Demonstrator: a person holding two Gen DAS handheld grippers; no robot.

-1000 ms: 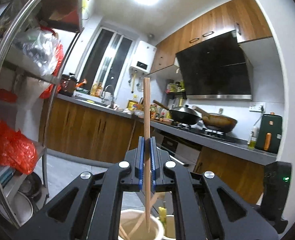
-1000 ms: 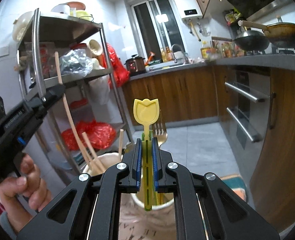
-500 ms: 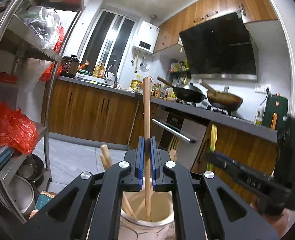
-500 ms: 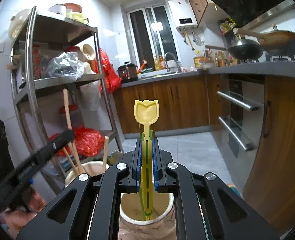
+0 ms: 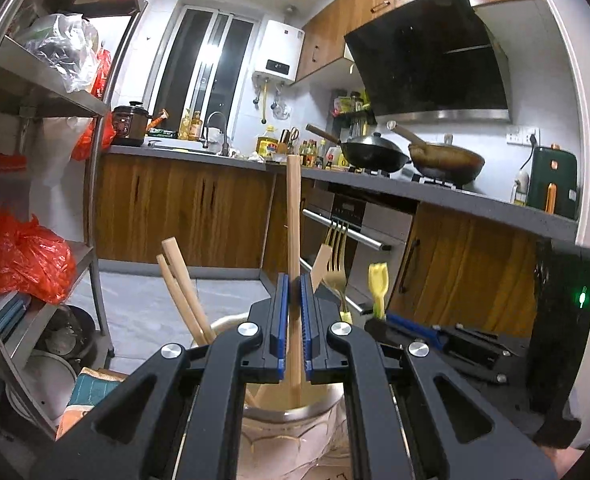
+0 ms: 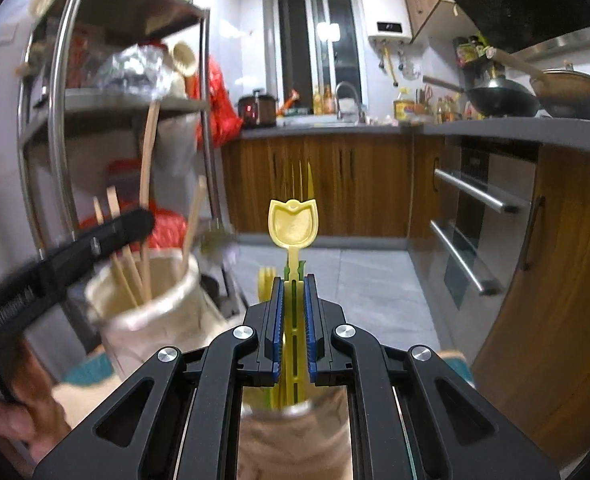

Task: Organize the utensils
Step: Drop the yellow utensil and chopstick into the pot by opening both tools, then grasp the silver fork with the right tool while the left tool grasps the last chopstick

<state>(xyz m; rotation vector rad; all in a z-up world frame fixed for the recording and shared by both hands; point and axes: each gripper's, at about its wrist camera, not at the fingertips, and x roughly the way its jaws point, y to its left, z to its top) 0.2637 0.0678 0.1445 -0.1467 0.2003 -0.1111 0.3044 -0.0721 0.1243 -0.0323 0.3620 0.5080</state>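
Left gripper (image 5: 293,300) clamps chopstick (image 5: 293,216) over jar (image 5: 295,420); right gripper (image 6: 293,304) pinches yellow utensil (image 6: 293,222), frame-centre. Next: release both.

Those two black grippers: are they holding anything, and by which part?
Left gripper clamps a long wooden stick on its lower shaft, over a cream jar. Right gripper clamps a yellow tulip-topped plastic utensil mid-handle.

Two crocks side by side, chopstick (image 5: 293,240) stood in left crock (image 5: 295,420), tulip-topped utensil (image 6: 293,224) in right crock (image 6: 295,432), shelving rack (image 6: 61,128) behind.
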